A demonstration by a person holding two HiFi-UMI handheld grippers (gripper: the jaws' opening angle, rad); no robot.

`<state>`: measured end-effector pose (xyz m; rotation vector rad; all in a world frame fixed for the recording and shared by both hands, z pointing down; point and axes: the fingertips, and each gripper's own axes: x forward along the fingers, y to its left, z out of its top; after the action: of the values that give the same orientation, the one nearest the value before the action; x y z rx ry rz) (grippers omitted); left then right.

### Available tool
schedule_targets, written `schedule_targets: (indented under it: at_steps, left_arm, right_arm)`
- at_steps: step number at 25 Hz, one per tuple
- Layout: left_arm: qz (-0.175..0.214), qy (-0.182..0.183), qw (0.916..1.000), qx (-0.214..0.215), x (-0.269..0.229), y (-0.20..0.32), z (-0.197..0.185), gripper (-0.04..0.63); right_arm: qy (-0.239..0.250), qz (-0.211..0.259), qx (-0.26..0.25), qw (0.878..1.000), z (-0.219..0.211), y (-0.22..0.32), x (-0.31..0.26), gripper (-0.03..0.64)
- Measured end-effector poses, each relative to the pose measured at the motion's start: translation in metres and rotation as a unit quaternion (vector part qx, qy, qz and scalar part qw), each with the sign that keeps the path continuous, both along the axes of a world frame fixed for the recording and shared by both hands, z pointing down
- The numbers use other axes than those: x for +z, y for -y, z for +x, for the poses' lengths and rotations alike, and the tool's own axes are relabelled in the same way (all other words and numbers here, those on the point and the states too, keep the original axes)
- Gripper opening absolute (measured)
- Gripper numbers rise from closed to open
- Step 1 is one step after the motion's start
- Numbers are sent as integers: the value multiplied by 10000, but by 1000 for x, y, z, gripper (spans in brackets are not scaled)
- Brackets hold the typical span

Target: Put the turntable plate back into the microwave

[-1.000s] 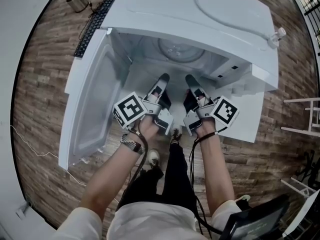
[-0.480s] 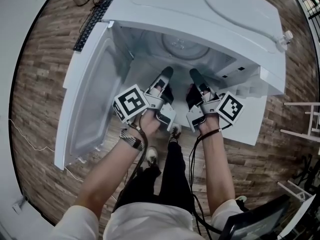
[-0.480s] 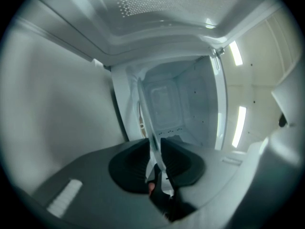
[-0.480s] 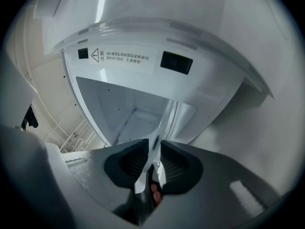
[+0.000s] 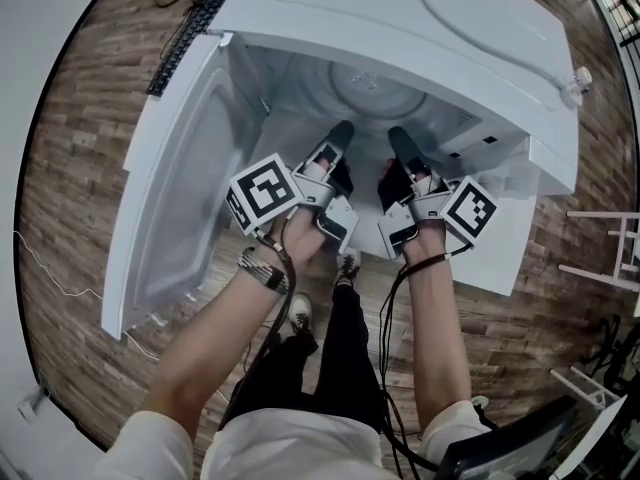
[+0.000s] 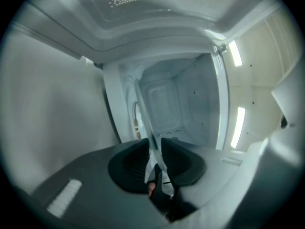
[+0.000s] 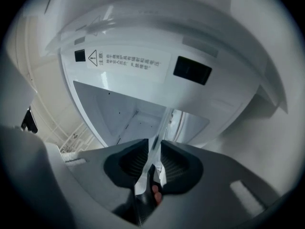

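The turntable plate (image 5: pixel 375 93) lies inside the cavity of the open microwave (image 5: pixel 330 18). We hold its near rim with the left gripper (image 5: pixel 338 134) and right gripper (image 5: pixel 399 140), both jaws clenched on the glass, the left's just eased slightly wider.

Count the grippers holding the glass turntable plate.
2. The left gripper clamps the left rim of the turntable plate, its jaws having just opened slightly with the glass between them; the right gripper clamps the right rim. Both reach into the open microwave.
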<state>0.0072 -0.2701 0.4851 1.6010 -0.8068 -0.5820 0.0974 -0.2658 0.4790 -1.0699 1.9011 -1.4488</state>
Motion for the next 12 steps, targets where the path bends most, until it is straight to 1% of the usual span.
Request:
schedule_targets:
  at_steps: [6, 12]
  left_arm:
    - [71, -40, 10000, -47, -5, 8, 1, 94]
    - [139, 167, 9998, 26, -2, 9, 2, 94]
  right_arm:
    - [37, 26, 41, 10000, 1, 8, -7, 87]
    - [-11, -76, 34, 10000, 1, 8, 0, 87]
